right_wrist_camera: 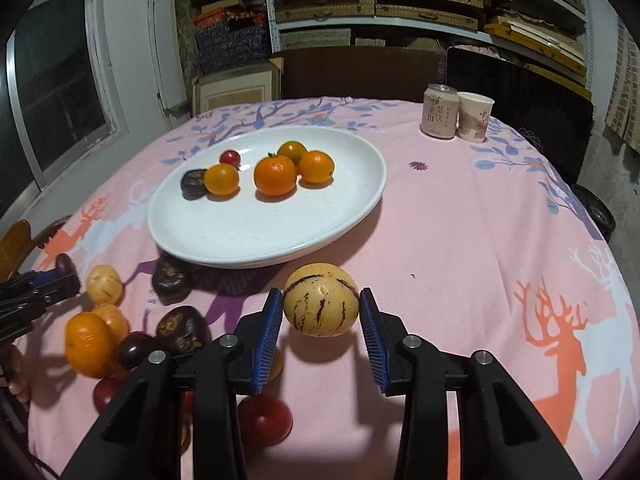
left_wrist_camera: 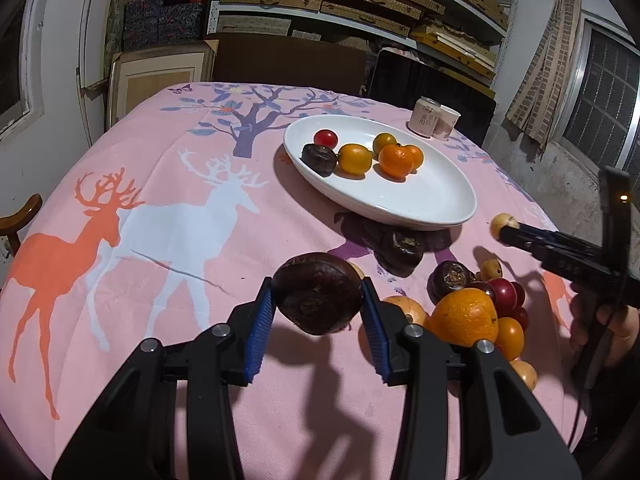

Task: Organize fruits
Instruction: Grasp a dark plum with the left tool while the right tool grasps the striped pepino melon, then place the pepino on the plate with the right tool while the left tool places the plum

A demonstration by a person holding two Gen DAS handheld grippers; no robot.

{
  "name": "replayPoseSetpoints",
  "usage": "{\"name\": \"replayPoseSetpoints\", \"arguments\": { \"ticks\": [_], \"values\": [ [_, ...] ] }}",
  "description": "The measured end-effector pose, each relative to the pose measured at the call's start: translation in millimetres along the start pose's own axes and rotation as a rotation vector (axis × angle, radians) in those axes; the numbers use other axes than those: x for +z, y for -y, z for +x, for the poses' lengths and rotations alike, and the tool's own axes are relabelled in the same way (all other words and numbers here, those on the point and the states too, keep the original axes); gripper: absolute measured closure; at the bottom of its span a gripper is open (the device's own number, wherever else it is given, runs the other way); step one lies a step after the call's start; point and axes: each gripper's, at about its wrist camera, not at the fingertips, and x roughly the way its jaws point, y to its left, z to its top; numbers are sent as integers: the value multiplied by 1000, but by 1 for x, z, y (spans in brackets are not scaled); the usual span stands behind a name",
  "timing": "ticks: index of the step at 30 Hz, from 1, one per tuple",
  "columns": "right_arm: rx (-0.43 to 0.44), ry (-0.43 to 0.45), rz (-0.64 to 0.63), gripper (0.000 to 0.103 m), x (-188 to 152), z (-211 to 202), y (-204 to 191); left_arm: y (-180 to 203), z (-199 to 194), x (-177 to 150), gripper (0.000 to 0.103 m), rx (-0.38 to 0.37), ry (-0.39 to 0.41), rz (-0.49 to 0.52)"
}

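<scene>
My left gripper (left_wrist_camera: 318, 306) is shut on a dark brown fruit (left_wrist_camera: 318, 292) and holds it above the pink cloth, short of the white plate (left_wrist_camera: 420, 200). My right gripper (right_wrist_camera: 320, 314) is shut on a pale yellow striped fruit (right_wrist_camera: 320, 300), held just before the plate (right_wrist_camera: 248, 232); it also shows in the left wrist view (left_wrist_camera: 505, 226). The plate holds several oranges (right_wrist_camera: 275, 175), a red tomato (right_wrist_camera: 230, 157) and a dark fruit (right_wrist_camera: 193, 182). A pile of loose fruit lies on the cloth, with a big orange (left_wrist_camera: 466, 316) (right_wrist_camera: 89, 344) among it.
A can (right_wrist_camera: 439, 111) and a paper cup (right_wrist_camera: 475, 117) stand at the table's far right. A dark fruit (left_wrist_camera: 402, 248) lies under the plate's near rim. A red fruit (right_wrist_camera: 266, 420) lies below my right gripper. Chairs and shelves stand behind the table.
</scene>
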Motion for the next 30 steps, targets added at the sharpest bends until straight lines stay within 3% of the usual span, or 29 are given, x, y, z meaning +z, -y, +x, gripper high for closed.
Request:
{"name": "replayPoseSetpoints", "arguments": {
  "ticks": [8, 14, 18, 22, 30],
  "values": [
    [34, 114, -37, 64, 10, -65, 2, 28, -23, 12, 62, 6, 32, 90],
    [30, 219, -79, 63, 39, -89, -5, 58, -33, 50, 62, -10, 66, 167],
    [29, 230, -87, 63, 60, -70, -11, 78, -8, 80, 62, -2, 41, 217],
    [21, 170, -85, 63, 72, -30, -15, 81, 37, 97, 62, 3, -46, 197],
    [24, 68, -107, 63, 74, 31, -22, 76, 101, 98, 61, 13, -157, 184]
  ]
}}
